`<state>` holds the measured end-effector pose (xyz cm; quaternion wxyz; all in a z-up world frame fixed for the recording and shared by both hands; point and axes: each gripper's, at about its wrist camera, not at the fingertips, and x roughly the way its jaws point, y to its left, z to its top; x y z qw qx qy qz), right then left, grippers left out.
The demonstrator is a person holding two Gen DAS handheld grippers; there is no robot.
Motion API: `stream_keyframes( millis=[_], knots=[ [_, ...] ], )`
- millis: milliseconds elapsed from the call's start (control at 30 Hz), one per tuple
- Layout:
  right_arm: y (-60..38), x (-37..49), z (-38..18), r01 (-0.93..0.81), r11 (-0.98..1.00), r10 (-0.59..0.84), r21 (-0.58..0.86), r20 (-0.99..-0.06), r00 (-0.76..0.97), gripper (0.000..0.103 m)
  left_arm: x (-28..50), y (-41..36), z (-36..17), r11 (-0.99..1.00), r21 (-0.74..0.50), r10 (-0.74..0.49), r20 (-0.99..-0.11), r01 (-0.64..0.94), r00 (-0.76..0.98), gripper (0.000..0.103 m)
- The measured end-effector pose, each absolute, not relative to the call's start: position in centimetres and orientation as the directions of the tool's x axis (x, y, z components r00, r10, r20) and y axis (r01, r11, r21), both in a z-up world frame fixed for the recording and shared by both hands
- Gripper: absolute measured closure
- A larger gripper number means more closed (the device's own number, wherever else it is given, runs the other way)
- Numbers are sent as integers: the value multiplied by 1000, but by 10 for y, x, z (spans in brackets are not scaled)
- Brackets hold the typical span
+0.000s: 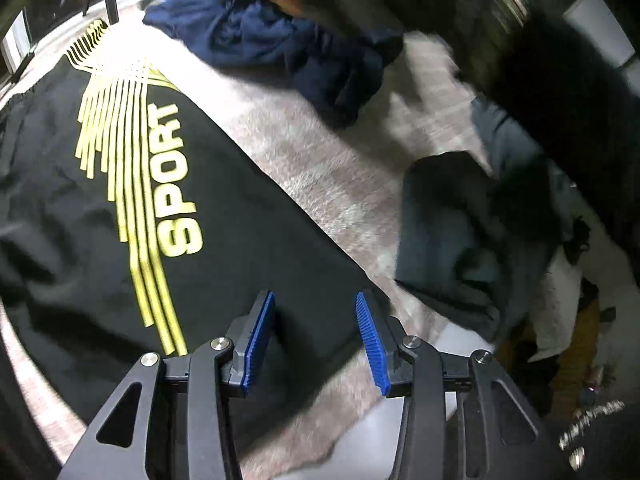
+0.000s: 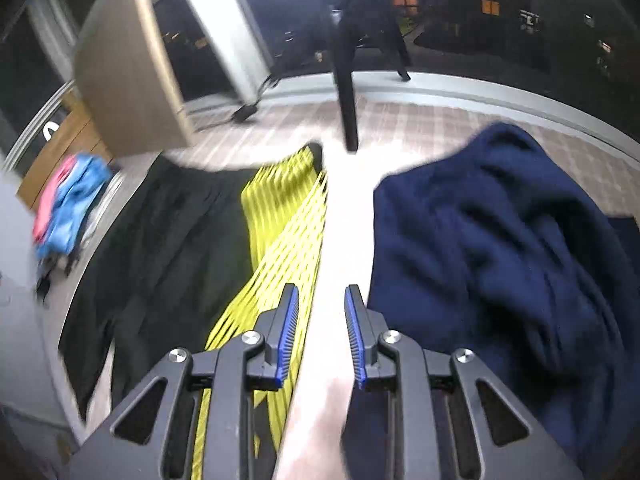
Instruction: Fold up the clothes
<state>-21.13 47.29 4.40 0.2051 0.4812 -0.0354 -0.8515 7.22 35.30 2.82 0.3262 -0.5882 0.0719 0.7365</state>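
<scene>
A black garment printed with yellow stripes and the word SPORT lies spread fairly flat across the left and centre of the left wrist view, on a pale pinkish checked surface. In the right wrist view the same garment fills the left half of the frame, with its stripes running down towards the lower centre. The left gripper stands at the bottom centre of its frame with its blue-padded fingers well apart and nothing between them, poised over the garment's near edge. The right gripper likewise has its fingers parted and empty, over the bare strip of surface between the black garment and a crumpled navy garment on the right of its frame. That navy heap shows again at the top centre of the left view, and a grey-blue bundle lies at right centre; whether that one is folded or merely dropped is hard to tell through the motion blur. Judging by how the things lie, the black garment is the piece in hand, laid out but with no fold visible in it, and neither claw has hold of it. The next move would seem to call for each claw to close on an edge or corner of the cloth, pinching a single layer cleanly, so a half can be carried over without dragging the rest.
</scene>
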Motion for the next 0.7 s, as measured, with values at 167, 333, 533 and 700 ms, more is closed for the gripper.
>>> stream_keyframes(
  millis=[167, 333, 533, 700],
  knots=[
    [454, -247, 35, 339, -904, -402, 259, -783, -475, 80, 77, 349, 28, -814, -270, 391, -910, -514, -141, 60],
    [424, -256, 18, 409, -899, -342, 154, -830, -440, 79, 92, 341, 33, -830, -258, 375, -914, -494, -153, 60],
    [434, -241, 19, 409, -897, -311, 165, -895, -321, 79, 101, 341, 44, -804, -257, 395, -905, -537, -157, 60],
    [483, -200, 50, 445, -891, -246, 92, -921, -302, 79, 95, 335, 51, -805, -288, 427, -889, -519, -168, 60]
  ],
)
